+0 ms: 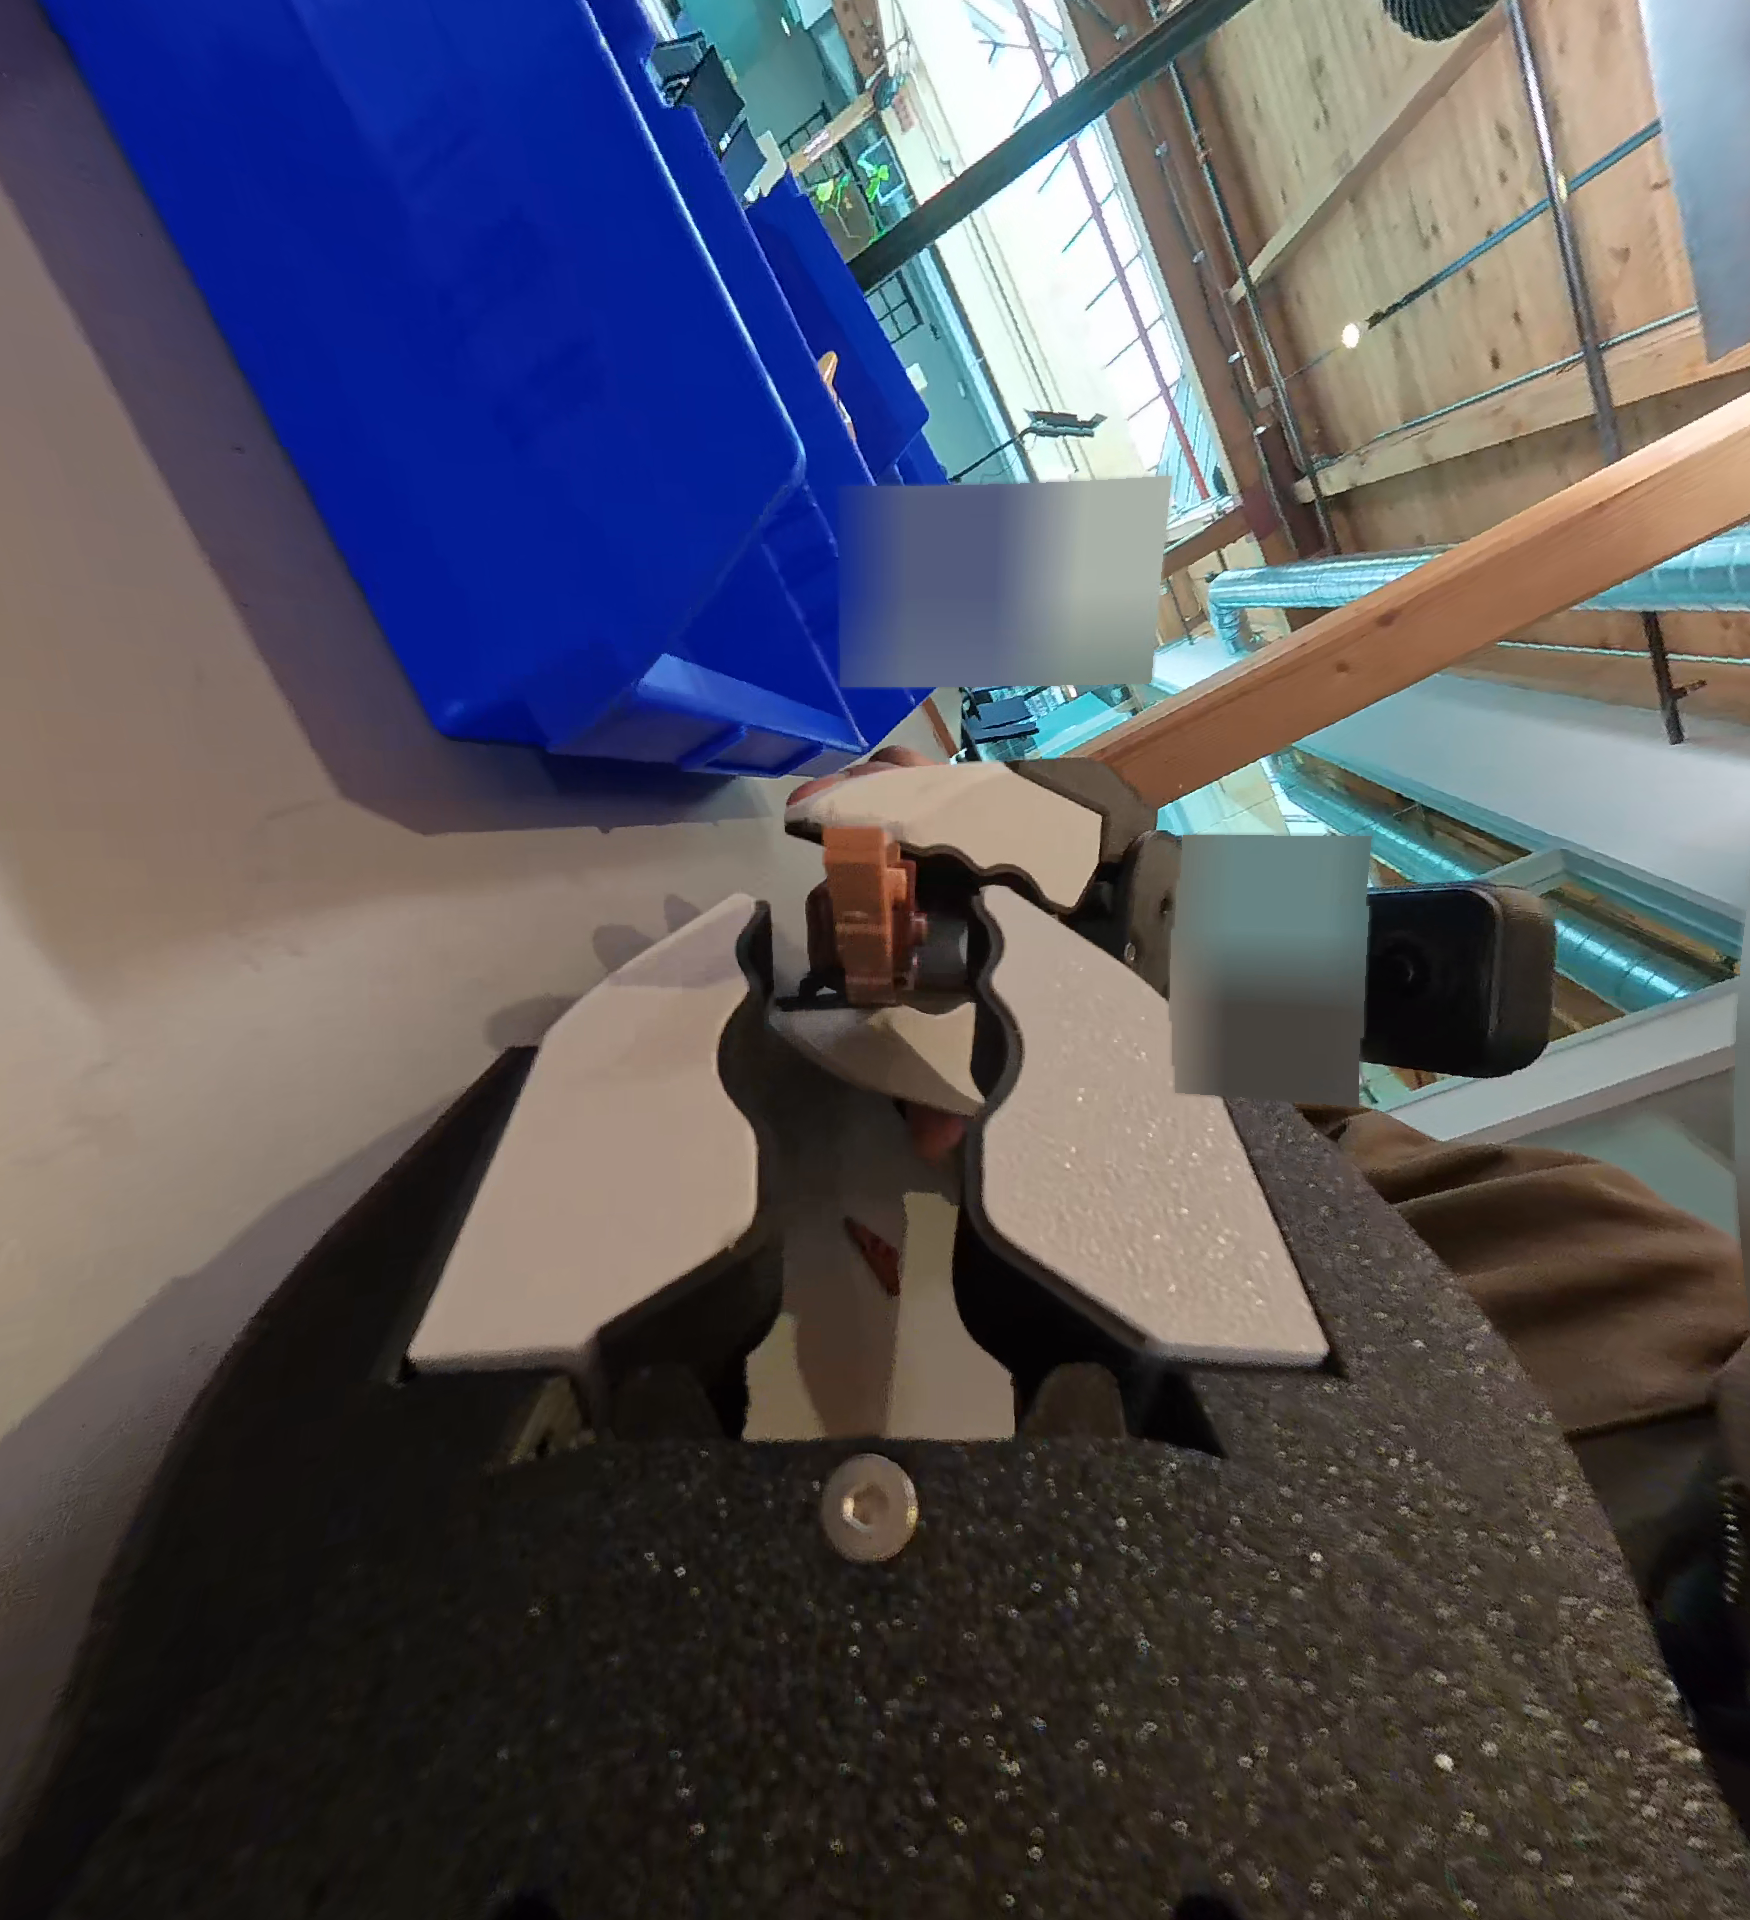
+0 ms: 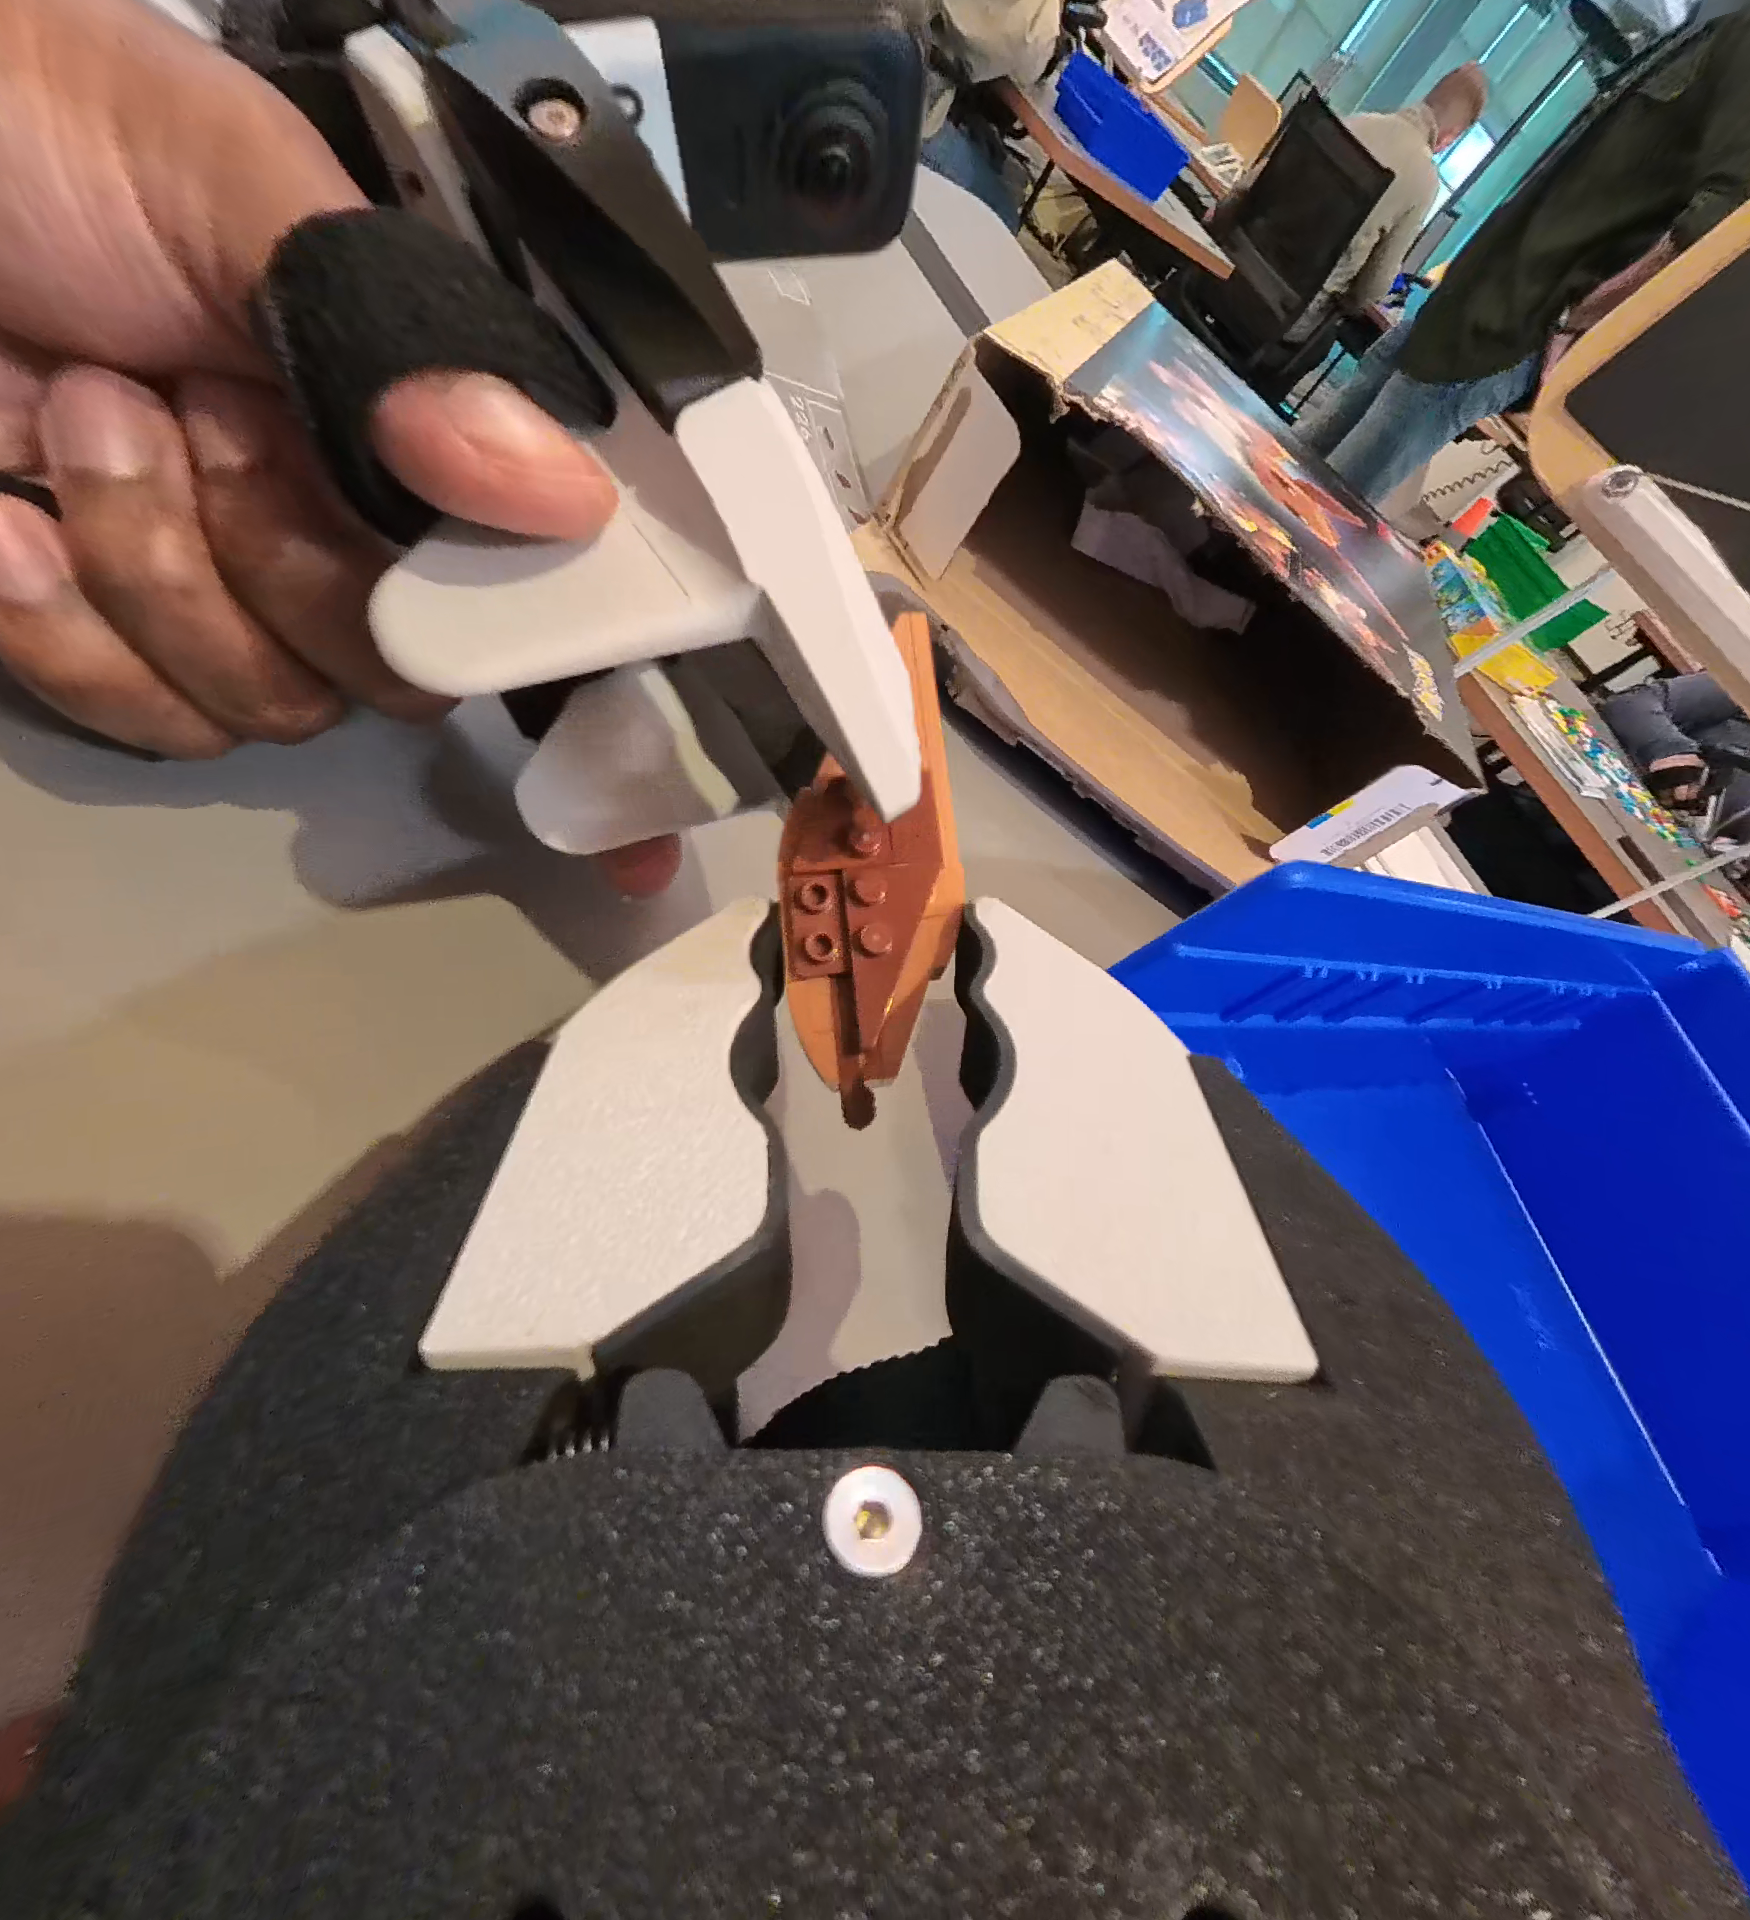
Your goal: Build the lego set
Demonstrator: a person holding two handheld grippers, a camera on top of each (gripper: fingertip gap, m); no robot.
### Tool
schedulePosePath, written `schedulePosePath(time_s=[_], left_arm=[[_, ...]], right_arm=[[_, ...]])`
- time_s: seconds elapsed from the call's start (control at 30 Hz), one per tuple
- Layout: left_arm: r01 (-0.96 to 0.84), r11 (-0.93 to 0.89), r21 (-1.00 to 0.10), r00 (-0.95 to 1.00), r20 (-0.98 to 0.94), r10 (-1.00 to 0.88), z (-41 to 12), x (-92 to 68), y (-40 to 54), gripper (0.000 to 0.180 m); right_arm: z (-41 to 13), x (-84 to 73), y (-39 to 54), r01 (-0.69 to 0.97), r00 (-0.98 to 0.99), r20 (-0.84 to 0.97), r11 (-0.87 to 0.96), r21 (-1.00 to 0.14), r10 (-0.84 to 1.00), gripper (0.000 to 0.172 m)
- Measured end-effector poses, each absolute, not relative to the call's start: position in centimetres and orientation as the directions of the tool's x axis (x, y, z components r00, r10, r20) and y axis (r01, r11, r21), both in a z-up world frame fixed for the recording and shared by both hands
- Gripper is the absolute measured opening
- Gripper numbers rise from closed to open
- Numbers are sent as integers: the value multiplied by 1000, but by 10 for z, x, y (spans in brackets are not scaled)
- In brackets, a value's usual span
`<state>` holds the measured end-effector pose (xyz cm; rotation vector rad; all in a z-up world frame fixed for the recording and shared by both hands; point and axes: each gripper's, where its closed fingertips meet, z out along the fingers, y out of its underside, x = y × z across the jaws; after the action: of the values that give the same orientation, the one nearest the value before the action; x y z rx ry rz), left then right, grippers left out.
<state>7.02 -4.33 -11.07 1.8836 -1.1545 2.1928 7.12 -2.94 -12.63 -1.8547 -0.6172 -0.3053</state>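
The right gripper (image 2: 866,914) clamps a light, fragile brown brick model (image 2: 866,935); the left gripper (image 1: 876,940), seemingly open, stands around its 12 o'clock end.

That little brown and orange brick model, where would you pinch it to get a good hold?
Probably at the wide studded middle of the brick model, pinched across its two long side edges, coming in lengthwise from the tapered end. The sides run nearly parallel there, so fingers can sit flat, while the pointed tip would likely slip out. The right gripper has its fingers on just those edges.
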Motion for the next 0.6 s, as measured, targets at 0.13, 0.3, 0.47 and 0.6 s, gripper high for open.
schedulePosePath(time_s=[0.13,0.3,0.47,0.6], left_arm=[[-455,-714,-532,-247,846,-473,-113,71,-43,31],[-426,-718,-550,-260,835,-485,-110,71,-43,15],[-420,-700,-578,-262,816,-516,-110,72,-44,14],[-417,-697,-583,-290,812,-507,-107,72,-44,15]], right_arm=[[-124,68,-30,578,812,522,-245,-778,260,31],[-126,70,-30,602,797,549,-259,-756,250,31],[-127,70,-30,588,807,533,-260,-766,255,31],[-124,70,-30,564,823,508,-247,-788,254,31]])
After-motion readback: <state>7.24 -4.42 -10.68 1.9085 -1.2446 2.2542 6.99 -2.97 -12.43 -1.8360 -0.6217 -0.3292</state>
